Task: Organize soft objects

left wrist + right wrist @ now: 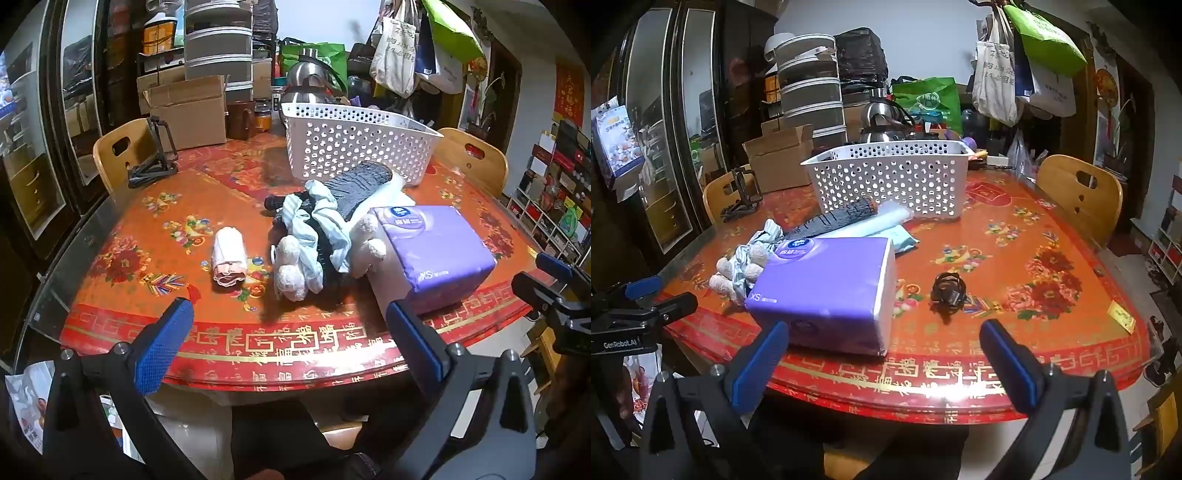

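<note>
A white perforated basket (354,147) (886,177) stands at the back of the red table (295,339). In front of it lie a dark knitted piece (358,188) (834,218), a pale blue cloth tangled with a white plush toy (295,266) (746,266), a rolled pink-white cloth (229,258) and a purple tissue pack (432,247) (827,288). A small dark coiled thing (947,290) lies right of the pack. My left gripper (291,332) hangs open at the table's near edge, nothing between its pads. My right gripper (882,350) is open too, just short of the pack.
Wooden chairs (114,151) (1078,195) stand at both sides of the table. A black folding stand (155,158), cardboard boxes (188,110), a brown mug (240,118) and a steel kettle (882,122) crowd the back. Bags (1027,74) hang on the right wall.
</note>
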The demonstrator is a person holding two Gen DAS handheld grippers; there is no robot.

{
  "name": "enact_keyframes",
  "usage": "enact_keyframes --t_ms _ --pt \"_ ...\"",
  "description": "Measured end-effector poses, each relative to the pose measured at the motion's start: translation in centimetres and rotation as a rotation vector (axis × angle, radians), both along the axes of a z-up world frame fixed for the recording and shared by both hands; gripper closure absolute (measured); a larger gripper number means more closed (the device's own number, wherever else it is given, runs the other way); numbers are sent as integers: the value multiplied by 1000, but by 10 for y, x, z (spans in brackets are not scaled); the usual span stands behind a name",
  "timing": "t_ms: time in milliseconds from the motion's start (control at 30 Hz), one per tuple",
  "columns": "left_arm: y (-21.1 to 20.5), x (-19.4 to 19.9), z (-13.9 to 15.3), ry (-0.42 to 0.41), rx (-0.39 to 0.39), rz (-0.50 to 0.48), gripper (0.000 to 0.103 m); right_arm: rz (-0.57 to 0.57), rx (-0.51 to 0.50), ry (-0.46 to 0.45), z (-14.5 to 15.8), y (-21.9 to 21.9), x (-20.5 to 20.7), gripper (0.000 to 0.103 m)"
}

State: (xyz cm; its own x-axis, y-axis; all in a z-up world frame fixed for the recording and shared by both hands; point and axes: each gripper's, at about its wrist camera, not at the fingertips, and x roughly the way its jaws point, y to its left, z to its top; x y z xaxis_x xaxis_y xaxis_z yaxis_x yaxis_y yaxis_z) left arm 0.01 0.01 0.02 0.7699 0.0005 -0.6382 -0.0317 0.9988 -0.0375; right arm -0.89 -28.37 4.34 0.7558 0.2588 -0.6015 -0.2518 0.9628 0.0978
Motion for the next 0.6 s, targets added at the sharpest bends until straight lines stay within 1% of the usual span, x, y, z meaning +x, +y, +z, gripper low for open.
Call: enact_keyframes --t_ms 133,300,400,500,600 --pt "0 2 1 3 -16 -4 0 3 -9 8 -1 0 0 0" --pt "-6 2 1 -5 4 -9 0 3 -16 22 -1 5 3 0" --pt "-7 2 1 -3 4 -11 0 4 -10 14 -2 6 2 0" --pt "-3 5 0 5 -14 -5 0 8 1 16 -2 5 3 0" --pt "-3 5 0 4 -16 -5 0 10 3 18 -2 5 4 0"
